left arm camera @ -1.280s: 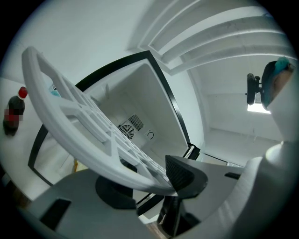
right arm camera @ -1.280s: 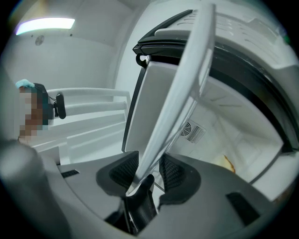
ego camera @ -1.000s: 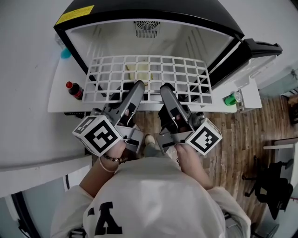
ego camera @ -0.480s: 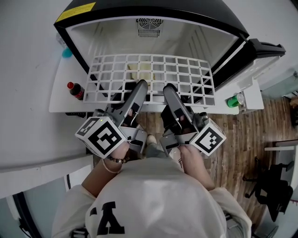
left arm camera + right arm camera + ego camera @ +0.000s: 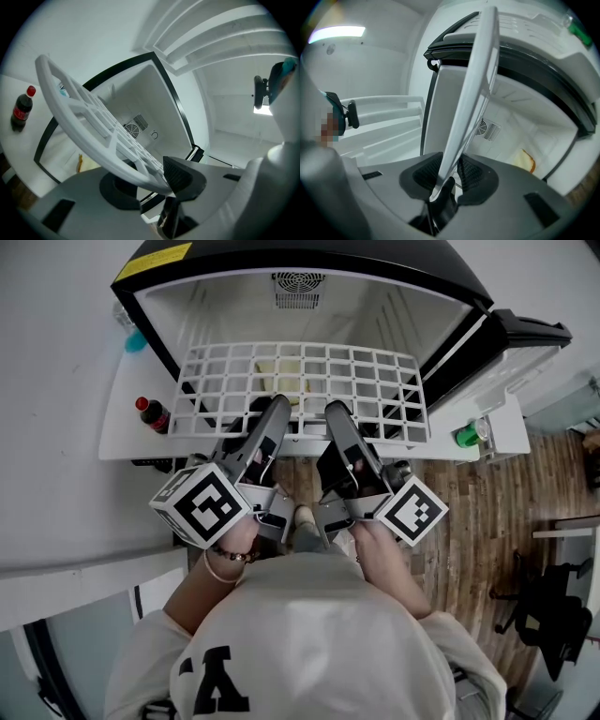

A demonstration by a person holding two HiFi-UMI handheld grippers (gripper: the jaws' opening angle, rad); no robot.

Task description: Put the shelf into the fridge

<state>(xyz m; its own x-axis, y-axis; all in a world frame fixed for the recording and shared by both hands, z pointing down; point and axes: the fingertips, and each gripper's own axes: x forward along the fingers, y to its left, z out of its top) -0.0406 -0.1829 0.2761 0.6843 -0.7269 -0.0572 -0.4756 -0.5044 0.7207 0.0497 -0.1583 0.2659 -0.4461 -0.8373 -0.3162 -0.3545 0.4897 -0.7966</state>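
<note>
L gripper (image 5: 278,407) & R gripper (image 5: 336,412) are both pinching the near rim of the white grid shelf (image 5: 309,381). Their jaws have just been closing and are now sitting narrow w/ the rim between the pads. Shelf is hanging roughly level across the open front of the black mini fridge (image 5: 281,251), w/ a cola bottle (image 5: 150,414) standing just to its left.

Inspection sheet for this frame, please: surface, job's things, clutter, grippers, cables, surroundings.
Surface: white counter bears the fridge.
Job's things: white grid shelf held at the open fridge's mouth.
Clutter: cola bottle at left, green bottle at right, bread slice inside the fridge.
Grippers: left gripper and right gripper each clamp the shelf's near edge; jaws have just been closing.
Cables: nothing seen.
Surroundings: wood floor, black chair at right.
</note>
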